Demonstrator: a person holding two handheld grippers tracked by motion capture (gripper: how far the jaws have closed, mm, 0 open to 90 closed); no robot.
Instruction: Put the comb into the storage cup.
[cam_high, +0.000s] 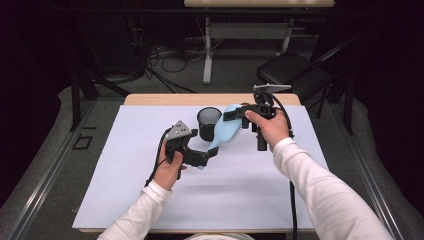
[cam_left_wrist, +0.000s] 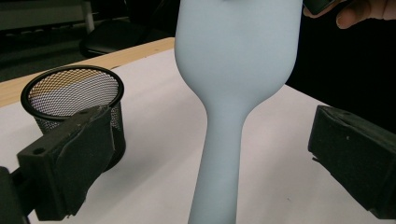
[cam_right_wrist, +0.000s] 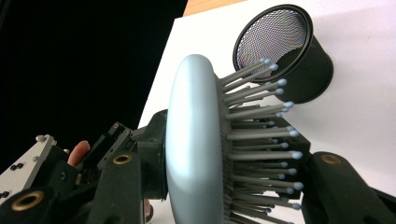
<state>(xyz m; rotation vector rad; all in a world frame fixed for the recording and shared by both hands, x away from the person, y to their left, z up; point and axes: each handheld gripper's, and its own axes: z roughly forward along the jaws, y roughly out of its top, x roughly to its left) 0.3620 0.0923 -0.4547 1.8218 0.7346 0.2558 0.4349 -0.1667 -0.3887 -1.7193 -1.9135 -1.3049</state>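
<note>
A light blue hairbrush (cam_high: 226, 132) hangs tilted above the white-covered table (cam_high: 150, 195), bristles facing right. My right gripper (cam_high: 234, 114) is shut on its head (cam_right_wrist: 191, 140), one jaw on the smooth back and one in the bristles. My left gripper (cam_high: 207, 155) stands open around the handle (cam_left_wrist: 219, 154); both pads are clear of it. A black mesh cup (cam_high: 209, 123) stands upright just behind the brush, seen left of the handle in the left gripper view (cam_left_wrist: 70, 93) and beyond the bristles in the right gripper view (cam_right_wrist: 280, 46).
The table's wooden back edge (cam_high: 210, 99) runs behind the cup. A black folding chair (cam_high: 290, 67) stands at the back right, another desk's legs (cam_high: 207, 50) and floor cables behind. Bare white sheet lies in front of both hands.
</note>
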